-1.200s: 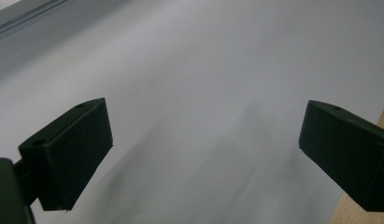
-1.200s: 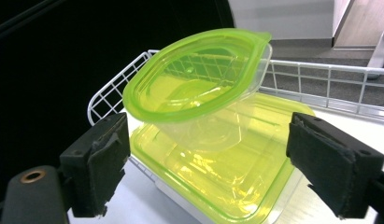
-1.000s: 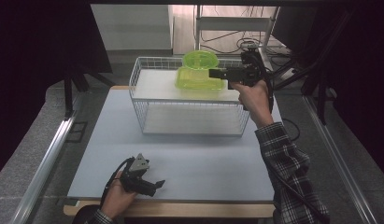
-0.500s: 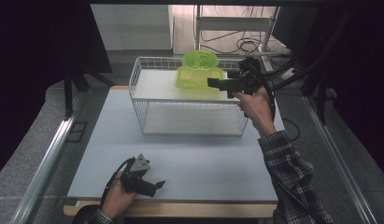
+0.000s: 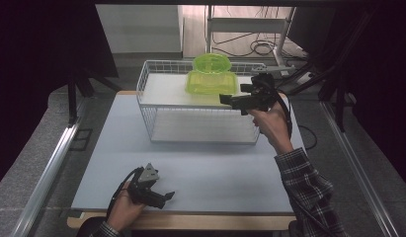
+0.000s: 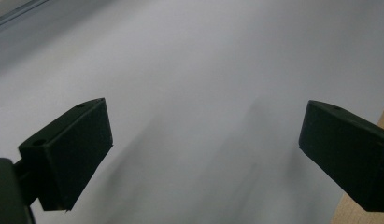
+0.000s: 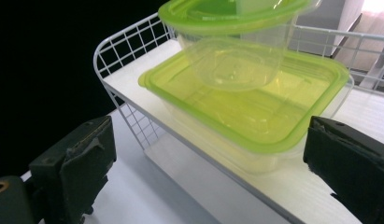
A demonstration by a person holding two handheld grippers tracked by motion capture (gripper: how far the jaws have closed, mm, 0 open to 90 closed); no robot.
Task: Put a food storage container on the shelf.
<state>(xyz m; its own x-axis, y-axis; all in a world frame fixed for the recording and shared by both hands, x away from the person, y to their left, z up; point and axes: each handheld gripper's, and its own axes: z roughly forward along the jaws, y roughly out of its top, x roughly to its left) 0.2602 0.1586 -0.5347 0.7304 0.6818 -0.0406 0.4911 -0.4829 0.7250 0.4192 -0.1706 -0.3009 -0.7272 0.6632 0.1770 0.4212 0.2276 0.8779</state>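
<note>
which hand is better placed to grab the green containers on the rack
Right. The right gripper is up at the wire rack, open and aimed at the rectangular green-lidded container with the round container stacked on it. The left gripper rests open at the table's near edge, far from them.

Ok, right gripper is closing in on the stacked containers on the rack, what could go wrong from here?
1. The round tub sits loose on the box lid; nudging or lifting the box could tip it off.
2. The box stands close to the rack shelf's front edge, so a push from the right gripper might slide it against the wire rim.
3. Its jaws are open about as wide as the box; a jaw may land on the lid.
</note>
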